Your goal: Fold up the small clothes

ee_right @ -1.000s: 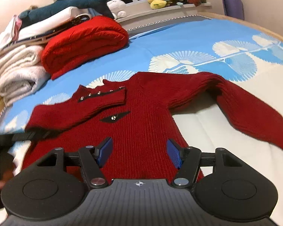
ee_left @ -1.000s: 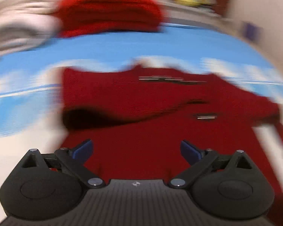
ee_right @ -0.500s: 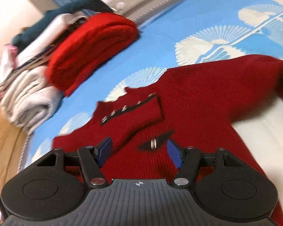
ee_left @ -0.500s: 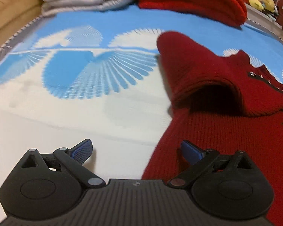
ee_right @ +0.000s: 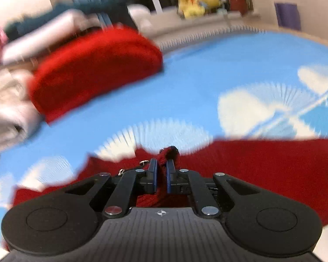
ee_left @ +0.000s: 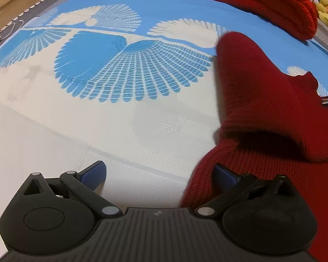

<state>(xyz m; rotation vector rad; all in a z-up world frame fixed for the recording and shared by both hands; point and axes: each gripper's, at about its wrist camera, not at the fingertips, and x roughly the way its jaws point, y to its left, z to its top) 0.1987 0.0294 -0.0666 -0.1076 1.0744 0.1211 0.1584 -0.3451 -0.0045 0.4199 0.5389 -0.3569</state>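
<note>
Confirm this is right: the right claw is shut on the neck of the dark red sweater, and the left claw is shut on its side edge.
Not quite. The left claw is open, its jaws wide apart over the side edge of the dark red sweater, pinching nothing, as the left wrist view shows. The right claw is indeed shut on the neck.

A knitted sweater [ee_left: 273,113] lies spread on a bed [ee_left: 76,131], one sleeve folded across its chest. The left claw [ee_left: 159,174] hangs over the sweater's side edge, one finger over the bedsheet, the other over the knit. The right claw [ee_right: 161,170] is at the neckline, a pinch of knit between its fingers. Behind, at the bed's far edge, a folded sweater [ee_right: 94,69] sits beside stacked linens [ee_right: 8,100]; plush toys [ee_right: 196,2] line the sill beyond.
</note>
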